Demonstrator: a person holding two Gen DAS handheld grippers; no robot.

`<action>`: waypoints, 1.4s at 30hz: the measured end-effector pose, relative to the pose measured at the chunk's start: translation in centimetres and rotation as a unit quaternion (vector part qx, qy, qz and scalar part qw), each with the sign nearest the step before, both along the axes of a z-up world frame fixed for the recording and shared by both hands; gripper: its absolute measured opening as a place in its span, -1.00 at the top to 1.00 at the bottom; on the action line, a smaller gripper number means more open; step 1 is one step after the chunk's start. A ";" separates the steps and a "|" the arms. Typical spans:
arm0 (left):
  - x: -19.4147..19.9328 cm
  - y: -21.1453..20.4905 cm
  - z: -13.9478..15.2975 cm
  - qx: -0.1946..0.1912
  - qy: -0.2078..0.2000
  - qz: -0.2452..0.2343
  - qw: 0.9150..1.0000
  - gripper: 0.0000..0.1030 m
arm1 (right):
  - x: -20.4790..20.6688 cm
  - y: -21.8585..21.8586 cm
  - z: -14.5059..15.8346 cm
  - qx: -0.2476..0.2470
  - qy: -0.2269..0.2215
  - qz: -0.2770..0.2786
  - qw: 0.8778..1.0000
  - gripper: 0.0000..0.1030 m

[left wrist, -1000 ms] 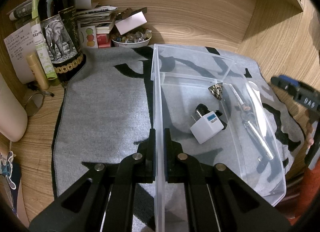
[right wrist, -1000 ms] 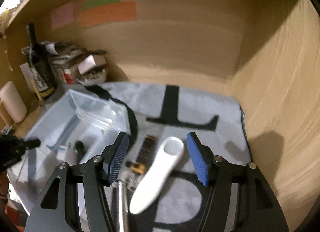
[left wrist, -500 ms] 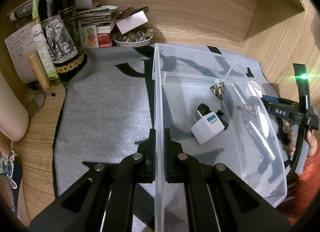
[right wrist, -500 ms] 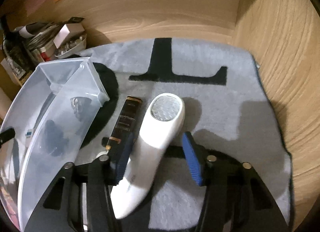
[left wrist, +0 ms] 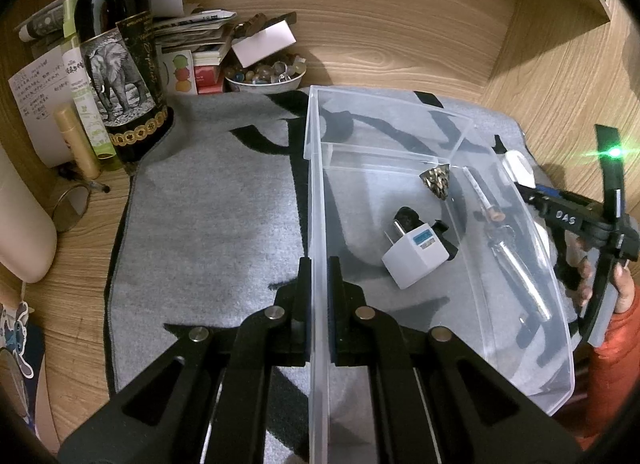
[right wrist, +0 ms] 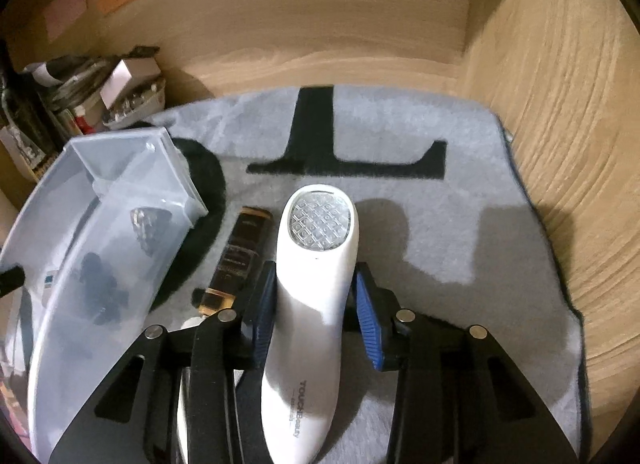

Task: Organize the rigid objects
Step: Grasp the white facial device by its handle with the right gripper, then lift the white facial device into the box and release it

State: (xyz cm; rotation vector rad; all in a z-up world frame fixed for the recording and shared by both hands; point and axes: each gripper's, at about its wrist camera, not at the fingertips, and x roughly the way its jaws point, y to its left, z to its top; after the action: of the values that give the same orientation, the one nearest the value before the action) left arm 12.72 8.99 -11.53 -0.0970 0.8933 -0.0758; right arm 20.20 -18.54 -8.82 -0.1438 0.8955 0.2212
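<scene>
While the white beauty device (right wrist: 316,288) lay flat on the grey mat (right wrist: 460,224), the right gripper (right wrist: 312,312) was closing around its narrow middle, a blue pad on each side. Its long body ran straight away from the gripper, its round clear head at the far end. Bare mat lay open ahead and to the right, up to the wooden walls. Just left lay a dark tube (right wrist: 236,260), then the clear bin (right wrist: 132,184). The left gripper (left wrist: 319,304) was squeezed tight on the bin's wall.
</scene>
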 end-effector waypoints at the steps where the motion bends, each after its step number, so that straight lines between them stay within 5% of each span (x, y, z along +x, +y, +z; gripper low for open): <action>1: 0.0 0.0 0.0 0.000 0.000 0.000 1.000 0.89 | -0.2 0.0 0.4 0.003 -0.007 0.000 1.000 0.33; 23: 0.0 0.0 -0.1 -0.002 -0.001 0.000 1.000 0.90 | -5.5 5.5 11.3 0.063 -0.152 0.090 0.982 0.34; 32: 0.0 -0.1 -0.1 -0.002 -0.001 0.000 1.000 0.89 | -7.3 8.3 10.9 0.075 -0.139 0.152 0.976 0.34; 42: -0.1 -0.3 0.0 -0.002 -0.002 -0.001 1.000 0.90 | -6.3 10.5 6.2 0.054 -0.060 0.173 0.982 0.34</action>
State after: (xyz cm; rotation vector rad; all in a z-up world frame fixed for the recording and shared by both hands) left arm 12.66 8.65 -11.53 -0.0999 0.8885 -0.0790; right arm 13.90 -8.00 -2.64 -0.2098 0.7320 0.5774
